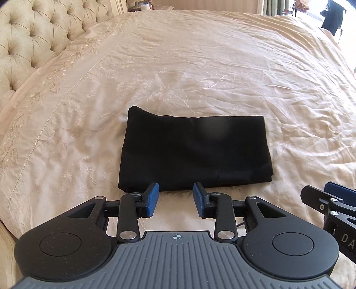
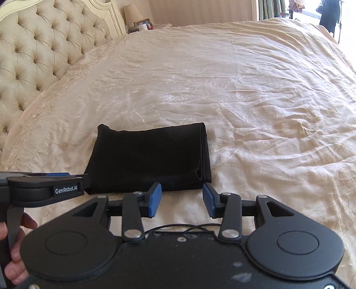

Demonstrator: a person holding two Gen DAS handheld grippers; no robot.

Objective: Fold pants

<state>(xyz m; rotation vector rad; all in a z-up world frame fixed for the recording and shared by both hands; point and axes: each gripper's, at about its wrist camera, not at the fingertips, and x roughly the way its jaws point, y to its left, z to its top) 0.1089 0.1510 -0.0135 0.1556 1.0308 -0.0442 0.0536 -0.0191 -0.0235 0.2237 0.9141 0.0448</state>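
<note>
The black pants (image 1: 193, 151) lie folded into a flat rectangle on the cream bedspread (image 1: 200, 73). They also show in the right wrist view (image 2: 149, 157), with stacked layers along their right edge. My left gripper (image 1: 175, 193) is open and empty, just short of the pants' near edge. My right gripper (image 2: 182, 193) is open and empty, at the near right corner of the pants. The right gripper's side shows at the right edge of the left wrist view (image 1: 329, 200). The left gripper's side shows at the left of the right wrist view (image 2: 49, 186).
A tufted cream headboard (image 1: 29, 40) runs along the left. A bedside table with a lamp (image 2: 133, 15) stands behind it. Dark clothing (image 1: 333, 20) hangs at the far right by a bright window. The bedspread (image 2: 244, 89) is wrinkled.
</note>
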